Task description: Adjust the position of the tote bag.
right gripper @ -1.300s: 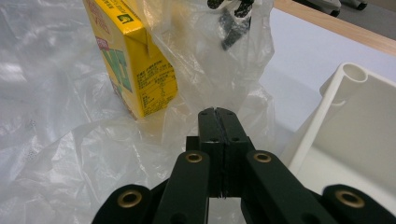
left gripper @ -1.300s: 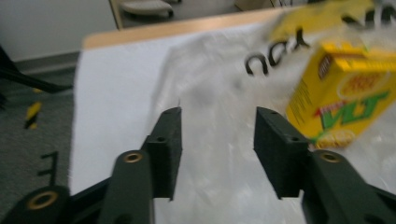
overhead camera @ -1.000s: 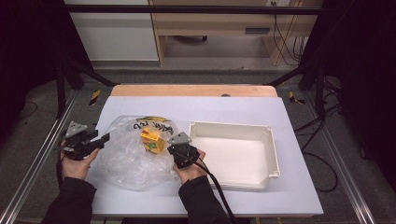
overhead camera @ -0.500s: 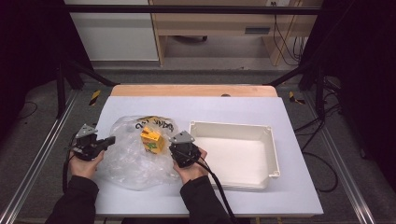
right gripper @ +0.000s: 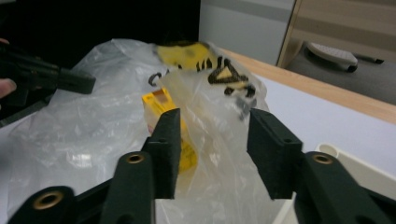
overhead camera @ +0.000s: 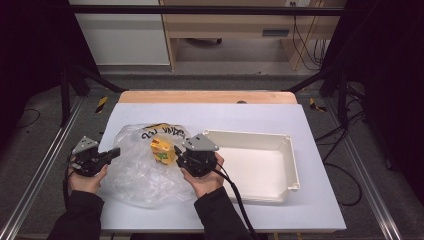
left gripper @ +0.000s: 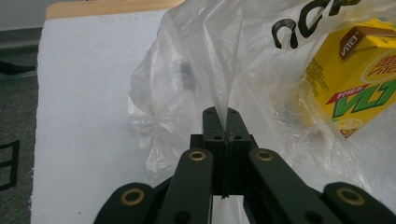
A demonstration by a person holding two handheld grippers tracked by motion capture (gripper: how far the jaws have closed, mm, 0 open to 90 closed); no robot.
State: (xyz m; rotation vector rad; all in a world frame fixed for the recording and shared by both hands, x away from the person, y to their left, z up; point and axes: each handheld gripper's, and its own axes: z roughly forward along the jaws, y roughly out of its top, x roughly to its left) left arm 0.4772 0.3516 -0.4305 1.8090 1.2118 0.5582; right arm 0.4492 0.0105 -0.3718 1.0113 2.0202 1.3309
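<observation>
You're pinching the bag (left gripper: 205,79) shut-tight in your left gripper (left gripper: 223,122), right gripper (right gripper: 212,140) has just been opening with film loose between; the carton (overhead camera: 163,150) is sitting inside, not in the tray (overhead camera: 292,165) yet

Yellow drink carton (left gripper: 356,79): right side cut off by the left gripper view's edge. Black lettering on plastic bag (overhead camera: 145,165): too crumpled to read (blurred in the right gripper view). White tray (right gripper: 345,175): one corner visible, remainder cut off.
</observation>
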